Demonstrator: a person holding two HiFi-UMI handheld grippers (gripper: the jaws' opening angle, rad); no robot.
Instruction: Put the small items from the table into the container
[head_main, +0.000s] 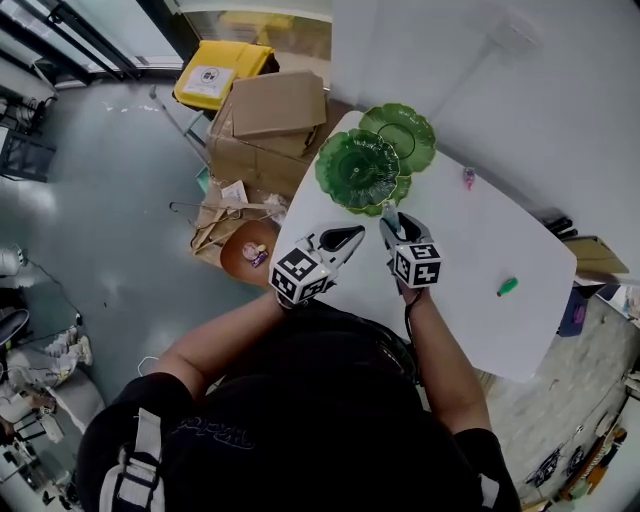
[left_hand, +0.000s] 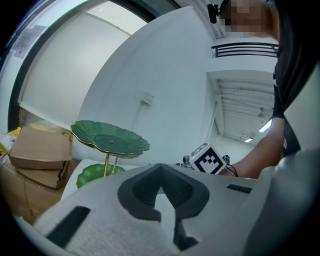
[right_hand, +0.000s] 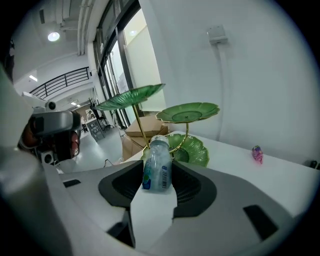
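Observation:
A white table (head_main: 480, 245) carries a green tiered dish stand (head_main: 362, 168) at its far left corner. My right gripper (head_main: 389, 223) hangs just in front of the stand, shut on a small clear bottle (right_hand: 157, 167) with a blue label that stands upright between the jaw tips. My left gripper (head_main: 356, 234) is beside it on the left, jaws together at the tips and holding nothing. A small pink item (head_main: 468, 178) lies near the table's far edge, also seen as the pink item (right_hand: 257, 154). At the right lies a small green item (head_main: 508, 287).
Cardboard boxes (head_main: 270, 120) and a yellow bin (head_main: 220, 72) stand on the floor left of the table, with paper bags (head_main: 225, 215) below them. The white wall runs behind the table. The stand's upper leaves (right_hand: 187, 112) reach over the lower dish (right_hand: 192, 150).

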